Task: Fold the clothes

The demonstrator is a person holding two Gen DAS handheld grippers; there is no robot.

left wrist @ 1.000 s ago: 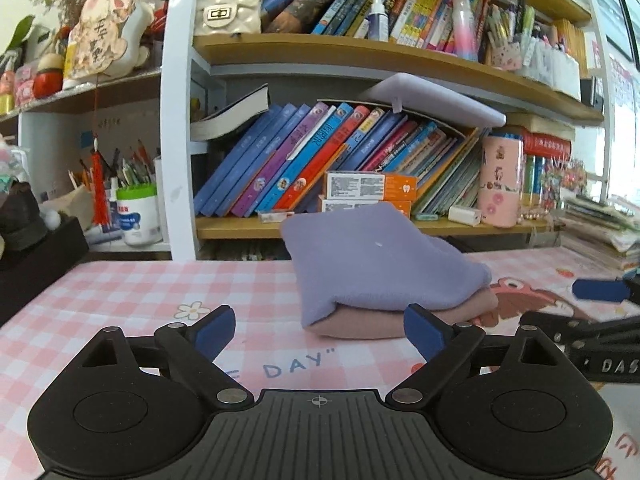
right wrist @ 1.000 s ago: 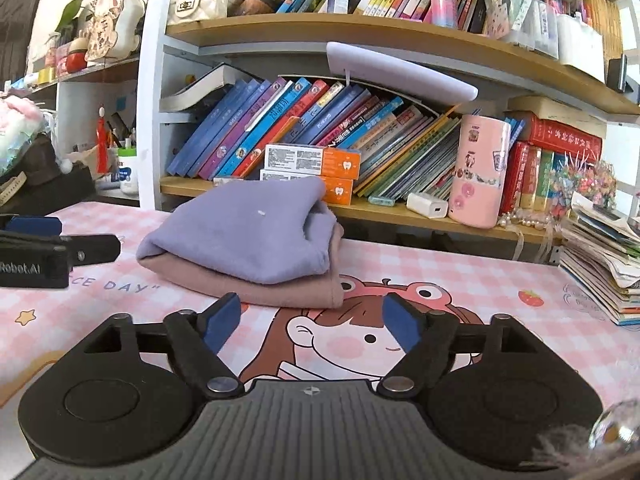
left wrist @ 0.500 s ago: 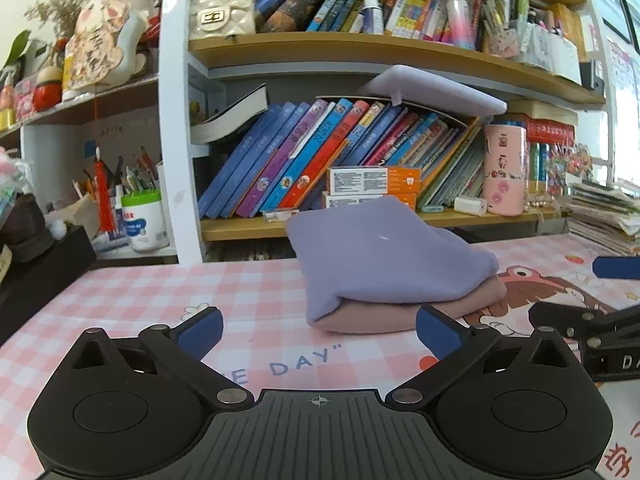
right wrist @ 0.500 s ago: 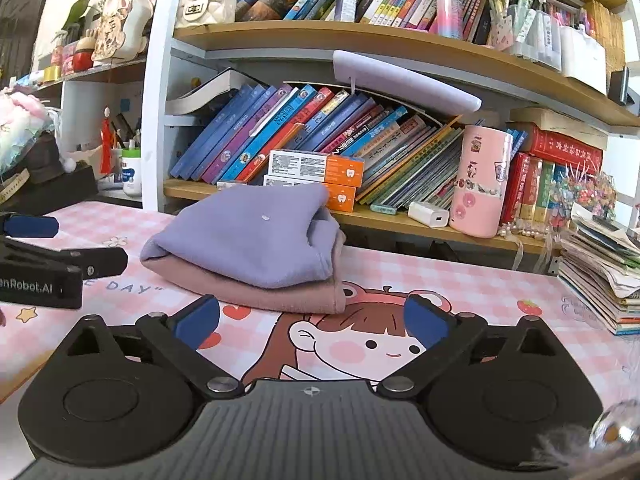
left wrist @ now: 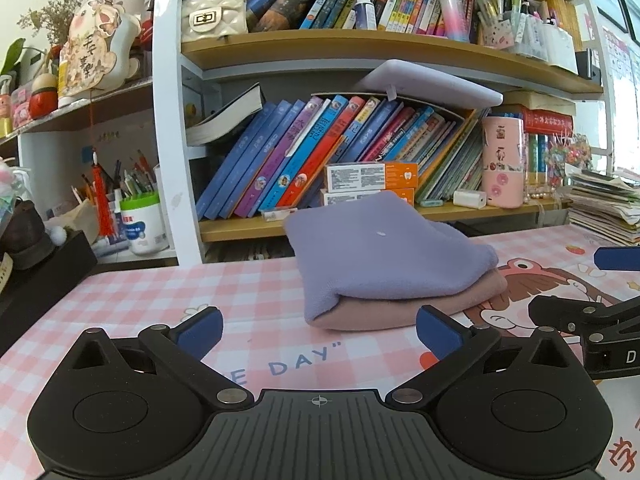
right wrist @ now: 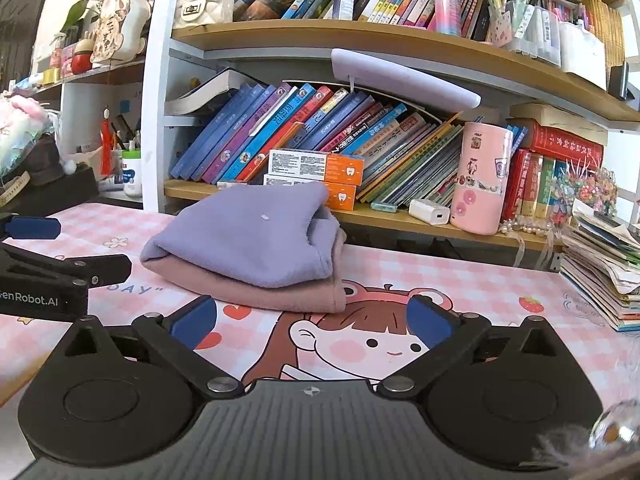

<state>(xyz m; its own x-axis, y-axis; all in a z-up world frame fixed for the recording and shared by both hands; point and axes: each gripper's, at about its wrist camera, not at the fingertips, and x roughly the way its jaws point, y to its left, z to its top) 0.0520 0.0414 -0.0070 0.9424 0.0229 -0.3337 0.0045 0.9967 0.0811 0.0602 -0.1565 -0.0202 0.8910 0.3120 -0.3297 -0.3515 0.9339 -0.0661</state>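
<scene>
Purple top [left wrist: 384, 256] lies folded on the pink one [right wrist: 280, 288] on the bench [left wrist: 160, 300]; both claws, left [left wrist: 318, 326] and right [right wrist: 312, 318], gape wide and empty; folding looks done

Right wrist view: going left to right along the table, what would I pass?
Left hand-held gripper → folded clothes → cartoon girl print → stack of booklets.

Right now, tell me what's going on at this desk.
A person holds a gripper in each hand over the pink desk mat. The left gripper and the right gripper are both open and empty. In front of them a folded purple garment lies on a folded pink garment, apart from the fingers.
</scene>
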